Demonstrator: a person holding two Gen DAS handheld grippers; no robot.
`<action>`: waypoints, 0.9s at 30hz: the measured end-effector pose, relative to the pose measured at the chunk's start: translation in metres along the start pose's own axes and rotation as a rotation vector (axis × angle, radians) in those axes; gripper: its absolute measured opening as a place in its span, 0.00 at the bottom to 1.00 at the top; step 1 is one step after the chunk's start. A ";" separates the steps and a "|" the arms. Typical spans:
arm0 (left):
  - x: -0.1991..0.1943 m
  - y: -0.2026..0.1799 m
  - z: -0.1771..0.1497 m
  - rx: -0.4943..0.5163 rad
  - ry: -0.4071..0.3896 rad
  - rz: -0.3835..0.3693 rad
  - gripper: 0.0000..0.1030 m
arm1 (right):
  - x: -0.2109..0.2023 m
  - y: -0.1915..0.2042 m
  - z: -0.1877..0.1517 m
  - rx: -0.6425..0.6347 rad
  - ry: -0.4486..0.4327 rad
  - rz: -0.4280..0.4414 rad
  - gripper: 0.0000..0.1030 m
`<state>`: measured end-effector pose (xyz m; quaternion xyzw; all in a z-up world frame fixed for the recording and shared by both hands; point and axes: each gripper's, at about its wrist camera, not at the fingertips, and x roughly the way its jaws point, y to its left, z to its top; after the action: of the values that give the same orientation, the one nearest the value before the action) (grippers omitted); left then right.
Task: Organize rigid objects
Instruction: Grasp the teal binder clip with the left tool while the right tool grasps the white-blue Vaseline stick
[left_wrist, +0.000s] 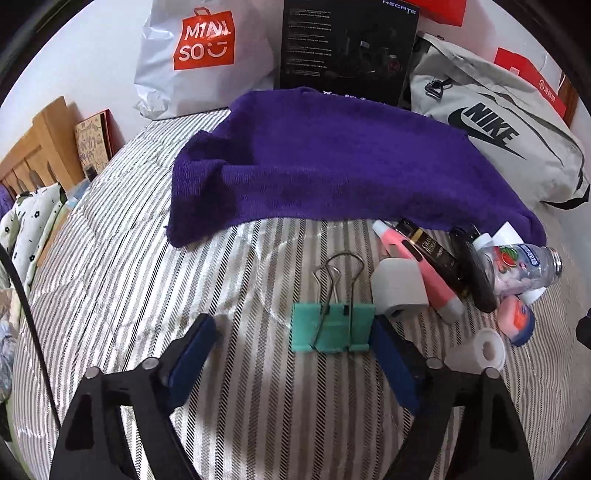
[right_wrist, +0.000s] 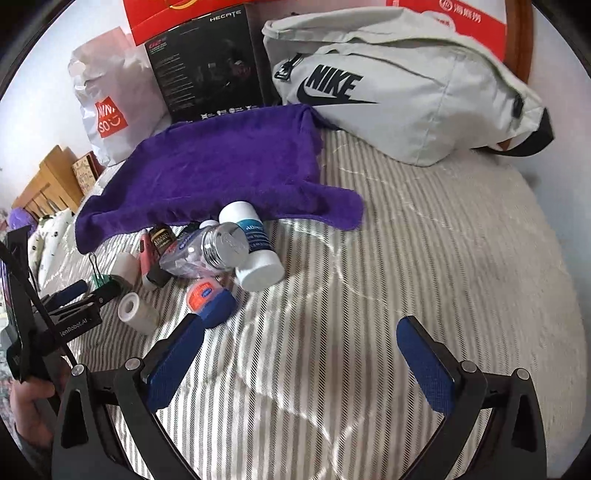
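A teal binder clip (left_wrist: 331, 326) with silver wire handles is lying on the striped bedspread (left_wrist: 147, 258) between the wide-spread fingers of the left gripper (left_wrist: 291, 328), touching its right pad, while the right gripper (right_wrist: 301, 332) is gaping empty nearby.

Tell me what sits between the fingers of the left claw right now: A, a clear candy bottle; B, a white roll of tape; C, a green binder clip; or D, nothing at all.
C. In the left wrist view the green binder clip lies on the striped bedcover between the spread blue pads of the left claw, close against one pad, with a gap to the other.
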<state>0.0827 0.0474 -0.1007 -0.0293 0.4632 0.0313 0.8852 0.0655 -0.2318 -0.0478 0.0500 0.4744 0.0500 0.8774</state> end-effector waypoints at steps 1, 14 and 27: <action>0.000 0.000 0.001 0.000 -0.008 -0.006 0.77 | 0.002 0.000 0.001 -0.001 -0.003 0.008 1.00; -0.003 -0.007 0.000 0.047 -0.076 -0.023 0.40 | 0.025 0.017 0.025 -0.074 -0.024 0.020 0.86; -0.003 -0.008 0.000 0.052 -0.079 -0.024 0.40 | 0.070 0.033 0.037 -0.241 0.004 0.005 0.57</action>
<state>0.0813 0.0398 -0.0983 -0.0106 0.4282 0.0097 0.9036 0.1336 -0.1909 -0.0809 -0.0547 0.4666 0.1090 0.8760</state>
